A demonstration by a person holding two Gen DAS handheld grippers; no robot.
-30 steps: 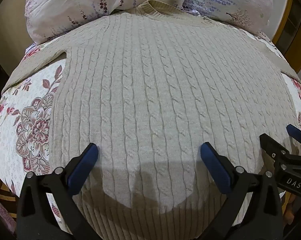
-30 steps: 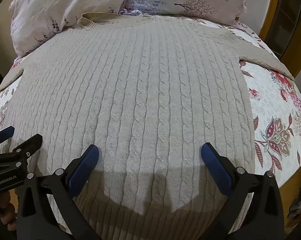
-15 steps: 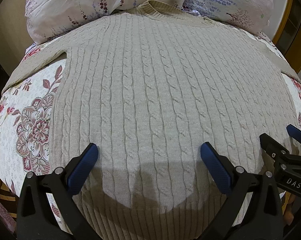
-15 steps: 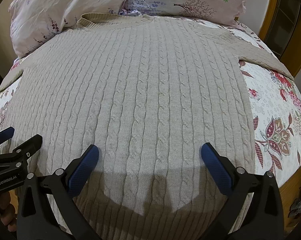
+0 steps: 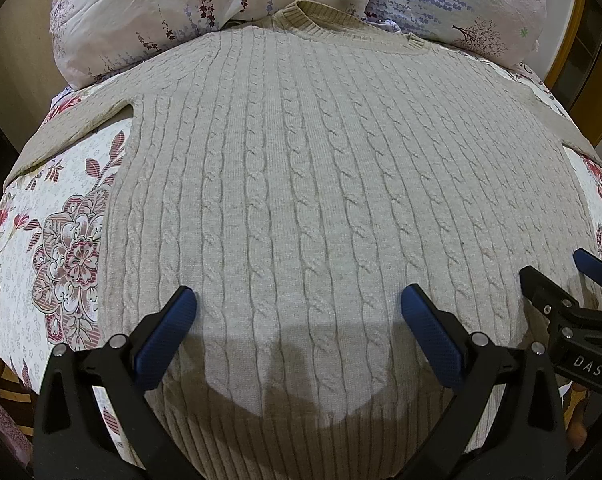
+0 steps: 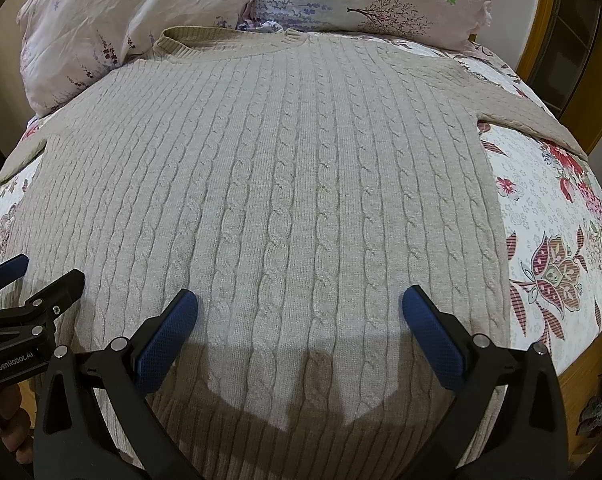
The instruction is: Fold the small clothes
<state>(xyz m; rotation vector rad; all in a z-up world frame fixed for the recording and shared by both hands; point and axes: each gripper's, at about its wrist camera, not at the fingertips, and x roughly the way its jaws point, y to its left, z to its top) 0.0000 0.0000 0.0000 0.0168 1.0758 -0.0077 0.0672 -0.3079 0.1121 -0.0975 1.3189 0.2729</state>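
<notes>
The folding is not yet begun, as far as I can judge. The sweater (image 5: 301,200) lies flat and fully spread on the bed (image 5: 61,240), front side up, with its neck (image 6: 221,42) toward the pillows (image 6: 141,12) and its hem toward the camera. Both sleeves are stretched out to the sides: the left sleeve (image 5: 73,128) in the left wrist view, the right sleeve (image 6: 521,112) in the right wrist view. No part is turned over, so all the folds are left to do.

The left gripper (image 5: 297,320) hangs above the lower part of the sweater with its jaws spread wide and holding nothing. The right gripper (image 6: 299,320) is the same, jaws wide apart and empty, above the lower part more to the right. Whether the tips touch the knit, I cannot tell.

The sweater is a beige cable knit, thick and soft, with long twisted ropes from neck to hem and a ribbed band at both ends. I expect it bends easily but is bulky when doubled. The bed cover is thin cloth with red flowers; the pillows are pale, wrinkled, with small purple plants. The finger pads (image 5: 165,336) are blue and dotted.
</notes>
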